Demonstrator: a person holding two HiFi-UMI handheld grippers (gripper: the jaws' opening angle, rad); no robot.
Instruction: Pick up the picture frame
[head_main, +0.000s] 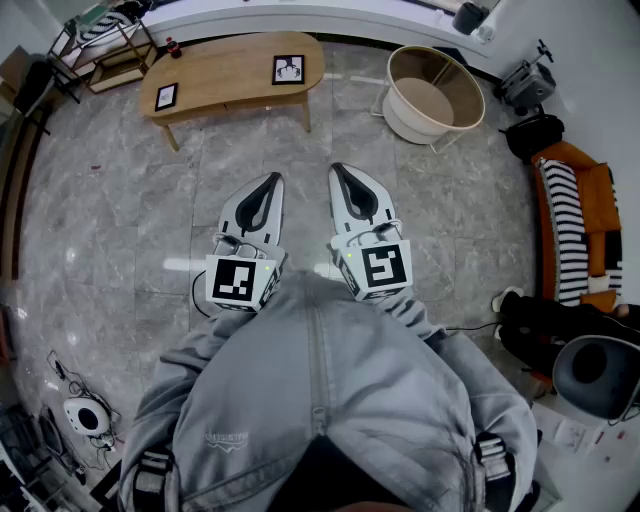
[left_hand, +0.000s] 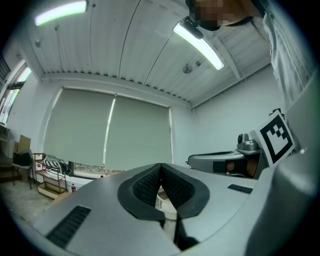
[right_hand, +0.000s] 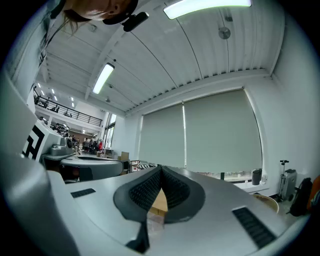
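Two black picture frames lie on a low wooden table (head_main: 225, 75) across the room: a small one (head_main: 166, 96) at its left end and a larger one (head_main: 288, 69) near its right end. My left gripper (head_main: 268, 180) and right gripper (head_main: 338, 171) are held side by side over the marble floor, well short of the table. Both are shut, tips meeting with nothing between them. In the left gripper view the left gripper (left_hand: 161, 166) points level toward a blinded window. The right gripper (right_hand: 161, 169) looks the same way, with a strip of the wooden table (right_hand: 159, 202) showing behind its pads.
A round white basket (head_main: 434, 95) with a wooden rim stands right of the table. A metal rack (head_main: 103, 45) is at the far left. An orange sofa (head_main: 580, 225) with a striped cushion, bags and a black stool (head_main: 598, 374) line the right side. Cables and a white device (head_main: 84, 414) lie lower left.
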